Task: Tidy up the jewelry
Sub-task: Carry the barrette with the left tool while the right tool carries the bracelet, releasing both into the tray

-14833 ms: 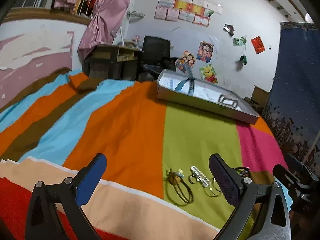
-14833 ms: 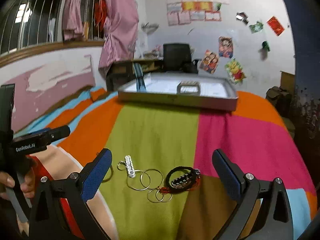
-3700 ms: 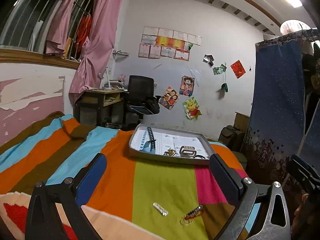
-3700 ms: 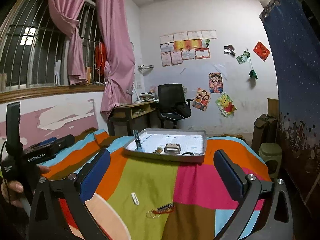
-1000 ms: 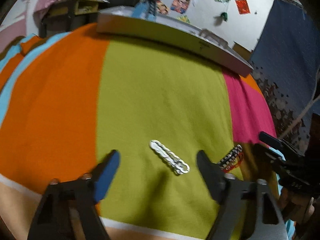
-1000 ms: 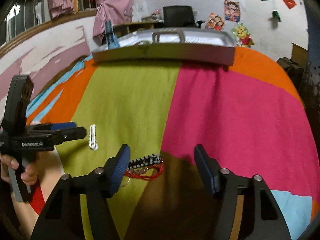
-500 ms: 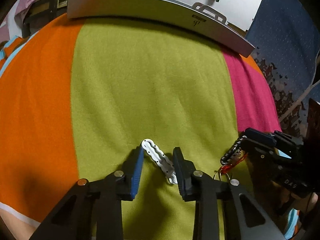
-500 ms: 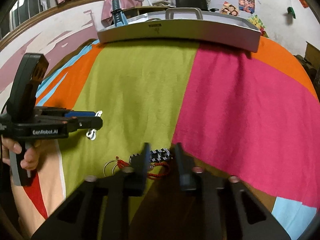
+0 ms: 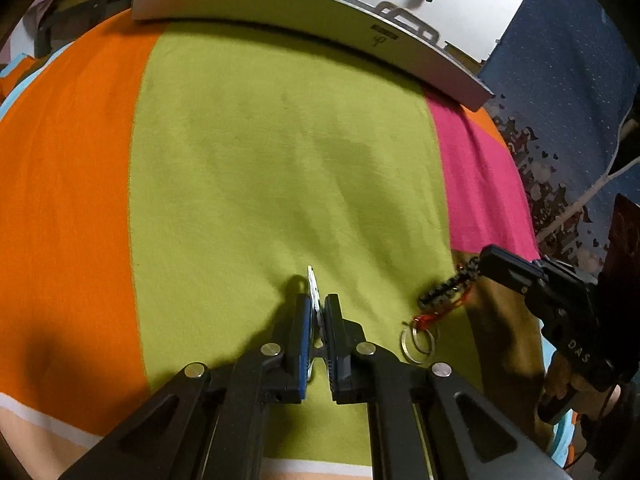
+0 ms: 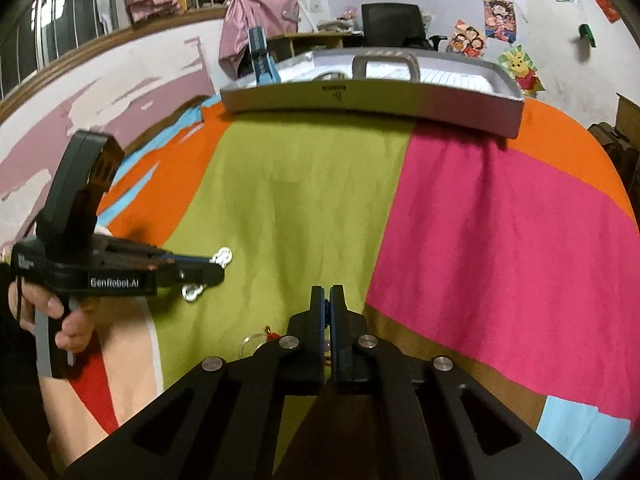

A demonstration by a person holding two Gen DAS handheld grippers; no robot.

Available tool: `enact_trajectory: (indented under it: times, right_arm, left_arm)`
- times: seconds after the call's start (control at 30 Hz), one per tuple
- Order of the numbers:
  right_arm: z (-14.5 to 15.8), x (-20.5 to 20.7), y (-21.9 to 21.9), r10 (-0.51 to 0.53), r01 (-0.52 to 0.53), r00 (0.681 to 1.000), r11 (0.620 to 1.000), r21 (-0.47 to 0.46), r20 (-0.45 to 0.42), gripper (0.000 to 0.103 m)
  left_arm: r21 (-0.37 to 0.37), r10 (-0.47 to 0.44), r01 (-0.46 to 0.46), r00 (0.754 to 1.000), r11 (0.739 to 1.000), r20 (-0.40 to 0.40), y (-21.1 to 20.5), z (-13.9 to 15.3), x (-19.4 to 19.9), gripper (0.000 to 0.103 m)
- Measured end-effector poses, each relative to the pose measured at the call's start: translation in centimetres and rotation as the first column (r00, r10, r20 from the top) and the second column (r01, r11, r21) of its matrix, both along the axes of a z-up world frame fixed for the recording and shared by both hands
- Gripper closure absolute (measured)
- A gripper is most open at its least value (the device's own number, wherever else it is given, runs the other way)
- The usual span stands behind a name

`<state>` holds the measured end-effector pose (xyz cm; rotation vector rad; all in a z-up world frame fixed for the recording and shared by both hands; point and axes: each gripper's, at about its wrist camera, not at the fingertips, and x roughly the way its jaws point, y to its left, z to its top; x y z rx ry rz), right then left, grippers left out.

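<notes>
Currently: bed with a striped blanket (image 9: pixel 260 168) (orange, lime, pink bands) fills both views. Grey tray (image 10: pixel 372 100) sits at the far end of the bed, across the lime and pink bands; a blue strap (image 10: pixel 262 58) sticks up at its left corner. Contents of the tray are too far off to make out.

Left hand-held gripper (image 9: pixel 319 312) is low over the lime band, jaws clenched on a silver link bracelet (image 9: pixel 314 286); the bracelet's far end pokes out past the fingertips, edge-on. From the right wrist view the same bracelet (image 10: pixel 222 257) shows both ends either side of the left tool's tip. A hand (image 10: pixel 52 312) squeezes that tool's trigger.

Right hand-held gripper (image 10: pixel 328 300) is just beside it on the lime/brown boundary, jaws closed on a black beaded bracelet (image 9: pixel 448 284). A red cord (image 9: pixel 430 316) hangs from the beads. Two thin metal rings (image 9: pixel 418 342) lie flat on the blanket at the cord's lower end, between the two tools.
</notes>
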<state>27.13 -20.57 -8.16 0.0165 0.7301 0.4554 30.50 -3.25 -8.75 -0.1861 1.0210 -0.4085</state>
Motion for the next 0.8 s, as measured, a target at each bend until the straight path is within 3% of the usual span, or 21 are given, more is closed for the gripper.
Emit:
enact_trajectory:
  times: [0.27,0.43,0.63,0.8]
  right_arm:
    - [2.9,0.4,-1.7,-0.040,0.036,0.996,0.998,0.056,0.084,0.101]
    - [6.0,1.9,-2.4,-0.060,0.050,0.987,0.997,0.066,0.151,0.101]
    - [11.2,4.7,-3.1,-0.136,0.105,0.951,0.986,0.126,0.278,0.101]
    - [12.9,8.4,-3.7,-0.238,0.196,0.920,0.967,0.163,0.311,0.101]
  left_arm:
    - [-0.031,-0.002,0.005,0.996,1.000,0.093,0.9,3.9,0.2,0.096]
    - [-0.064,0.031,-0.021,0.987,0.998,0.160,1.3,7.2,2.4,0.096]
    - [-0.105,0.078,-0.050,0.958,0.993,0.277,1.2,11.5,6.1,0.096]
    - [-0.109,0.100,-0.067,0.937,0.992,0.335,0.4,13.1,9.9,0.096]
